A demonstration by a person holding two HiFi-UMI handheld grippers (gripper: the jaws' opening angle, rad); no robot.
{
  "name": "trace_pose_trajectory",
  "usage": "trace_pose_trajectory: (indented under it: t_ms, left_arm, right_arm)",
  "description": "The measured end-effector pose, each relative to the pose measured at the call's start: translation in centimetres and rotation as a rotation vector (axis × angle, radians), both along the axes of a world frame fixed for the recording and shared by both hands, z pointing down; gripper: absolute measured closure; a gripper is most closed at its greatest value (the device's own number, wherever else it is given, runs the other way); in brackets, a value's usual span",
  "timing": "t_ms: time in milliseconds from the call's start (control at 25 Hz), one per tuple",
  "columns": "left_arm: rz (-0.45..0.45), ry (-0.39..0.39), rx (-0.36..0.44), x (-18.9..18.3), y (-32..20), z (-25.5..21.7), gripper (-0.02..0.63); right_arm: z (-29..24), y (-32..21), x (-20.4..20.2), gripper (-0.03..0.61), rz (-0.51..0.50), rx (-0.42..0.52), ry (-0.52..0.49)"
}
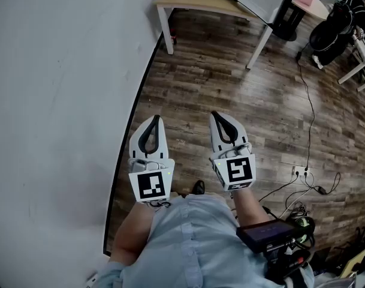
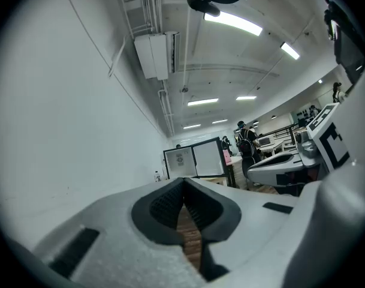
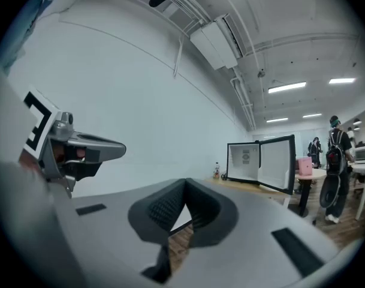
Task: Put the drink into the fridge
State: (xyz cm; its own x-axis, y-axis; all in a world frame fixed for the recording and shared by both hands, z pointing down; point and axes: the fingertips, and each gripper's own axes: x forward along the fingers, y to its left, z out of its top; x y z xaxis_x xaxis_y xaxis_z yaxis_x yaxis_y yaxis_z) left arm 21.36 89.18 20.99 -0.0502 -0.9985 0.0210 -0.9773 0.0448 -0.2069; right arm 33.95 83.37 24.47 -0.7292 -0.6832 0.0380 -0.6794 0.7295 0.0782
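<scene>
Standing near wall, holding left gripper and right gripper side by side over floor, both jaw pairs closed, empty. Far ahead: drink bottle on table, beside open fridge.

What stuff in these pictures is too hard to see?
Drink: too small and far off in both gripper views to read its label, and cut off by the top edge in the head view.
Fridge: the door is open, but in the right gripper view it is too far away to tell what is inside.
Table: in the head view the top edge cuts off its far part.
</scene>
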Motion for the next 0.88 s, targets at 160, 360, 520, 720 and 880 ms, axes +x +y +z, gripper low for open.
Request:
trace_pose_trajectory:
  t_ms: [160,360,520,720,880]
  left_arm:
    - [-0.017,-0.012,0.013,0.3,0.0,-0.1,0.604]
    - [-0.030,-0.002,0.002,0.2,-0.4,0.4,0.604]
    - [-0.040,0.009,-0.016,-1.6,-1.3,1.1,0.604]
    - [-0.037,0.023,-0.029,-4.9,-4.5,2.8,0.604]
    - [-0.011,0.019,-0.033,-7.7,-9.1,3.5,0.604]
  right_arm:
    - [0.0,-0.3,-0.1,0.362,-0.037,-0.003,-0.011]
    - [0.6,-1.2,-0.3,0.255,-0.050,-0.013,0.001]
    - [1.2,-2.6,-1.7,0.256,-0.034,-0.013,0.011]
    - [2.4,-6.2,-4.1,0.256,-0.009,-0.014,0.028]
    - [3.4,-10.5,-6.6,0.256,0.016,-0.023,0.039]
